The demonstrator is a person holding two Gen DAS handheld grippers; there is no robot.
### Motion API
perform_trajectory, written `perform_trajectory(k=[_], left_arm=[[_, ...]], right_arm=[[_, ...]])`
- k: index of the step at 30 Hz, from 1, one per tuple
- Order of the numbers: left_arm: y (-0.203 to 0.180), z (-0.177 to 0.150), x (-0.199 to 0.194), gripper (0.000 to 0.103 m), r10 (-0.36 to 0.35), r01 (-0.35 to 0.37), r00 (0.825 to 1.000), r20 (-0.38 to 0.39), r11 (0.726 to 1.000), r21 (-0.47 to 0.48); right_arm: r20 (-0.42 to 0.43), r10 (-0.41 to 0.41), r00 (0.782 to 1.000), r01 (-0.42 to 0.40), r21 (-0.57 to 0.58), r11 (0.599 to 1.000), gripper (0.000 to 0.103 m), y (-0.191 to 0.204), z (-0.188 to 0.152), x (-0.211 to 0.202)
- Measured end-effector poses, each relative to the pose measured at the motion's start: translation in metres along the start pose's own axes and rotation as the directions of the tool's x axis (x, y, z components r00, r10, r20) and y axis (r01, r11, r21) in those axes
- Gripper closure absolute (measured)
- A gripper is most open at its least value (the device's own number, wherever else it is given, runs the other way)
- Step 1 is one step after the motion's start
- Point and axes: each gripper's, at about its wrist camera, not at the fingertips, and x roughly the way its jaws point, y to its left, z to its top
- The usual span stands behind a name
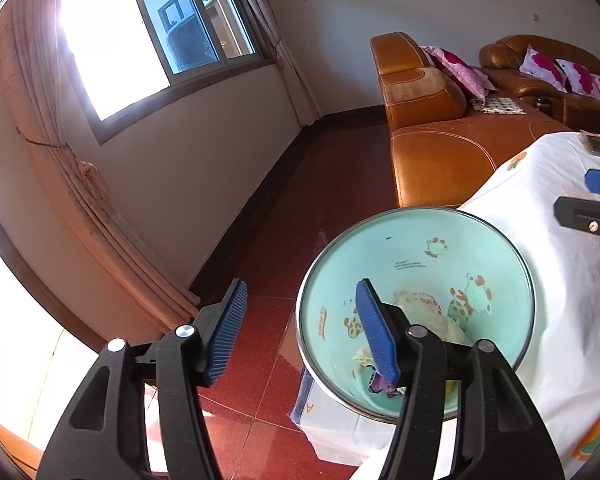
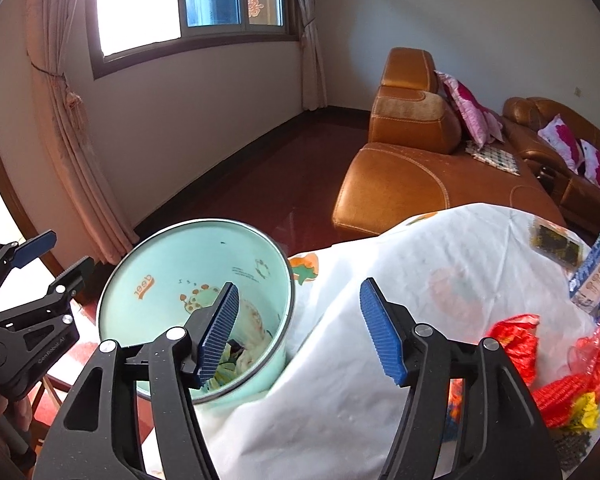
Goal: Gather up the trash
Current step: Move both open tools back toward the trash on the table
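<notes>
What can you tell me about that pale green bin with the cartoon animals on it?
The pale green bin is a round, open-topped pail, seemingly plastic, with a shiny metal-looking rim. Cartoon animals and small print show on its wall. It appears tilted toward the cameras beside the white tablecloth, which drapes against its side. Crumpled paper and wrappers lie at the bottom. One finger of the open left gripper crosses its mouth; whether it touches is unclear.

Left claw (image 1: 300, 328): matte black angular arms with cut-out slots, silver round screws at pivots, blue ribbed pads (image 1: 227, 330). Right claw (image 2: 298, 334): same black frame, silver screws, blue ribbed pads (image 2: 380, 336). White lettering on left claw body, seen from right wrist.
</notes>
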Motion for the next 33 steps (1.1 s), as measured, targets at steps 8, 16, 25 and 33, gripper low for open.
perform_trajectory(k=[8, 16, 25, 33], left_arm=[[-0.030, -0.005, -0.013, 0.044, -0.076, 0.076, 0.997, 0.002, 0.996, 0.038], [-0.101, -0.016, -0.040, 0.044, -0.206, 0.203, 0.978, 0.006, 0.968, 0.149], [-0.160, -0.014, -0.084, 0.044, -0.326, 0.312, 0.945, 0.038, 0.928, 0.206], [-0.215, 0.000, -0.120, 0.044, -0.448, 0.423, 0.892, 0.053, 0.871, 0.249]], right_arm=[[0.038, -0.074, 0.997, 0.071, 0.060, 0.996, 0.040, -0.033, -0.021, -0.053], [0.054, -0.253, 0.966, 0.235, 0.224, 0.946, 0.038, -0.118, -0.071, -0.127], [-0.041, -0.395, 0.918, 0.380, 0.381, 0.843, 0.037, -0.207, -0.154, -0.177], [-0.075, -0.437, 0.896, 0.426, 0.422, 0.801, 0.036, -0.241, -0.204, -0.209]])
